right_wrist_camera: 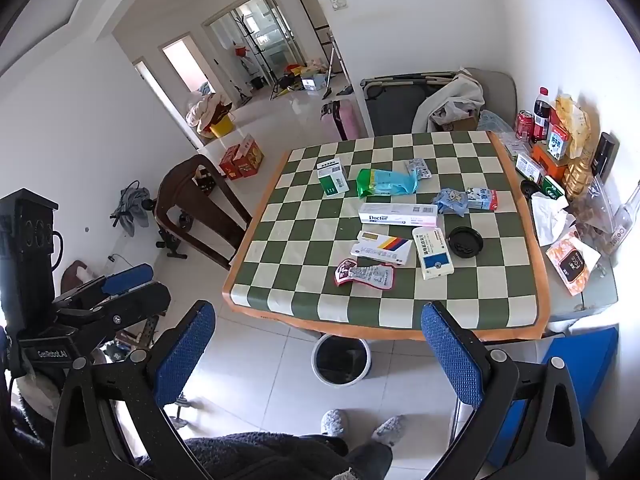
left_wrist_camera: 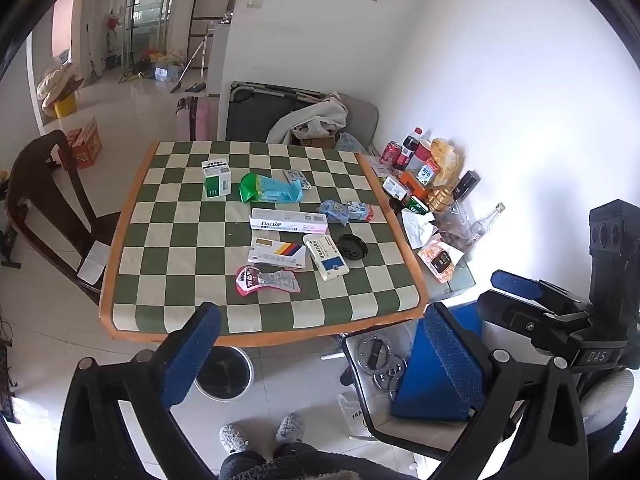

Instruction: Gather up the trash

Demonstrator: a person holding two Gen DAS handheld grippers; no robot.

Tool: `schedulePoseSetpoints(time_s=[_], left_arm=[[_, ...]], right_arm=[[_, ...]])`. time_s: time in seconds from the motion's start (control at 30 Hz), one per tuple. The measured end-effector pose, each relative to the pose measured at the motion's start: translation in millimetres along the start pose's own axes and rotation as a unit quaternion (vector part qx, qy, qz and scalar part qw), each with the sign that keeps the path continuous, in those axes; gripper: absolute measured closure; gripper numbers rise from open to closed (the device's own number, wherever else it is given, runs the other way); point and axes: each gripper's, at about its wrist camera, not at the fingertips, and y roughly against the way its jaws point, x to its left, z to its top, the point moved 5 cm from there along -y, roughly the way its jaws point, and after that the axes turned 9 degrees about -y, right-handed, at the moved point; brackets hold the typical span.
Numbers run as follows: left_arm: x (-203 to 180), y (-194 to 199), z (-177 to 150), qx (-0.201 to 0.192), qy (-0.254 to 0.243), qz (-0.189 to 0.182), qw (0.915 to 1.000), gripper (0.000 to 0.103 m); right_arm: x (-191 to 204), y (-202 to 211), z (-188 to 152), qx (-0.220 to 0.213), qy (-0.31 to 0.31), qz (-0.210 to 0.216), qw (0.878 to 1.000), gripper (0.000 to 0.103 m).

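Trash lies on a green-and-cream checkered table [left_wrist_camera: 168,240] [right_wrist_camera: 500,308]: a pink wrapper [left_wrist_camera: 266,279] [right_wrist_camera: 364,274], a white "Doctor" box [left_wrist_camera: 288,221] [right_wrist_camera: 398,215], a striped medicine box [left_wrist_camera: 278,253] [right_wrist_camera: 382,247], a blue-and-white box [left_wrist_camera: 326,257] [right_wrist_camera: 434,253], a black lid [left_wrist_camera: 352,247] [right_wrist_camera: 465,242], a green-blue bag [left_wrist_camera: 270,188] [right_wrist_camera: 386,183] and a green box [left_wrist_camera: 216,179] [right_wrist_camera: 333,179]. A white bin [left_wrist_camera: 224,374] [right_wrist_camera: 341,358] with a black liner stands on the floor under the table's near edge. My left gripper [left_wrist_camera: 320,358] and right gripper [right_wrist_camera: 320,356] are open, empty, held above the floor before the table.
A dark wooden chair [left_wrist_camera: 44,204] [right_wrist_camera: 200,208] stands left of the table. Bottles, cans and snack packs [left_wrist_camera: 424,176] [right_wrist_camera: 560,148] crowd a glass side table at the right wall. A blue box [left_wrist_camera: 432,364] lies on a chair at lower right.
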Motion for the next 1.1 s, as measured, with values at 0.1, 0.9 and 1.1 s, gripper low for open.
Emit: schedulePoseSetpoints(time_s=[0.1, 0.9, 1.1], left_arm=[[0, 0, 0, 0.001, -0.001, 0.001, 1.0, 0.0], [-18, -4, 1, 0.002, -0.008, -0.012, 0.9999, 0.0], [-19, -4, 1, 0.001, -0.007, -0.013, 0.9999, 0.0]], right_arm=[[0, 0, -1, 0.0, 0.003, -0.003, 1.0, 0.0], [0, -1, -7, 0.006, 0.001, -0.003, 1.0, 0.0], [-1, 0, -6, 0.007, 0.001, -0.002, 1.0, 0.0]])
